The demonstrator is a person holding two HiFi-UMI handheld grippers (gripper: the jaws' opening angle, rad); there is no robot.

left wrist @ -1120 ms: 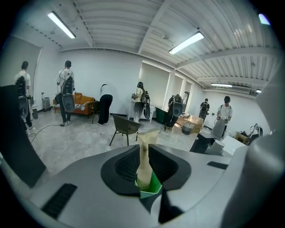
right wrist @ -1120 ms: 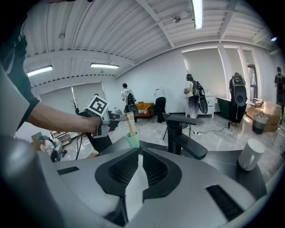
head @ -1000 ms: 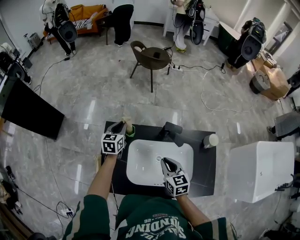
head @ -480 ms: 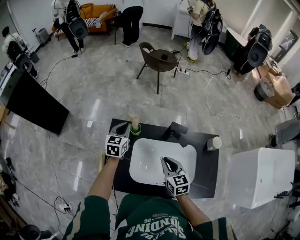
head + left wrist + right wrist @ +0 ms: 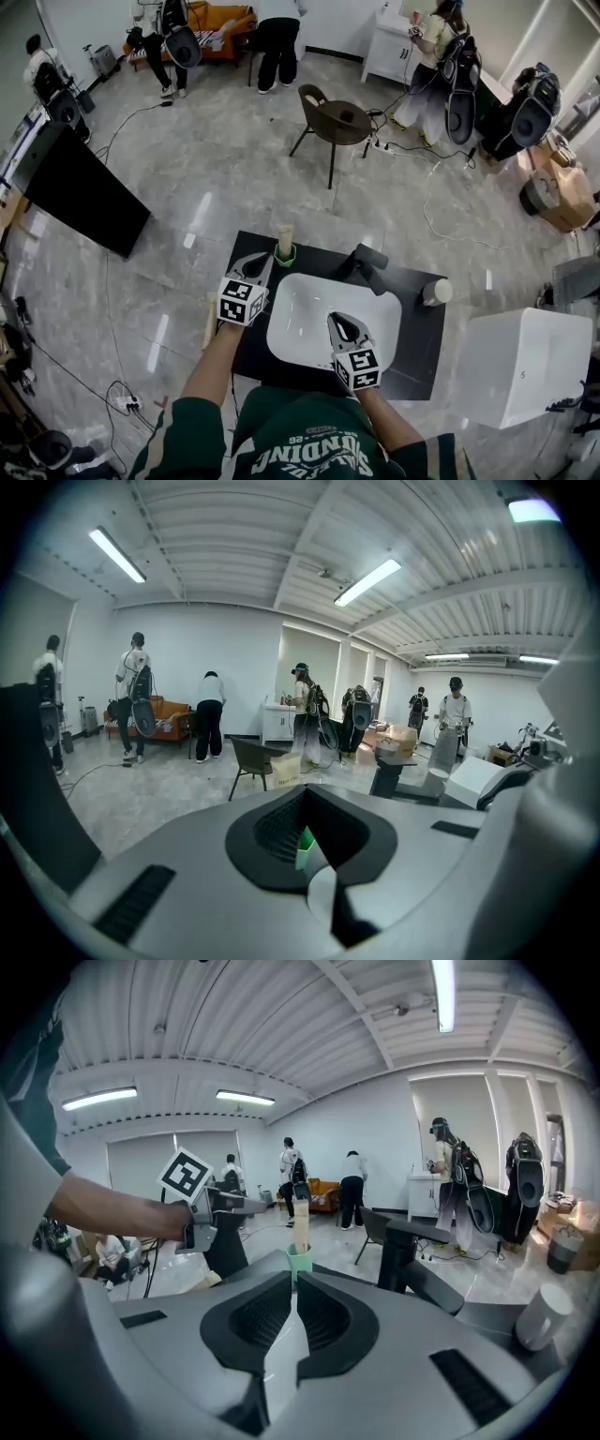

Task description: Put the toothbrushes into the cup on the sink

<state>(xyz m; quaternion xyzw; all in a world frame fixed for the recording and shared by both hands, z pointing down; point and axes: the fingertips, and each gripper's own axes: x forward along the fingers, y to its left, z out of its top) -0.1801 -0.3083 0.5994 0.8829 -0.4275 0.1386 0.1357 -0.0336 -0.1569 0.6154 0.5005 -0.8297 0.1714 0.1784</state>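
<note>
Seemingly done: cup (image 5: 285, 254), sink's (image 5: 309, 330) back-left, holds pale upright item, likely brushes (image 5: 283, 236). Your left gripper (image 5: 265, 262), sink's left, and right gripper (image 5: 333, 320), above sink: clenched, empty.

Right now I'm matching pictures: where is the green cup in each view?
Head view: green cup, back-left of the white basin.
Left gripper view: just below centre, a green sliver behind the jaws.
Right gripper view: centre, just above the jaws.
Shared landmark: black faucet, right of the cup.

Cup (image 5: 285, 253) behind sink (image 5: 300, 315) (left corner), faucet (image 5: 367, 267) to its right
</note>
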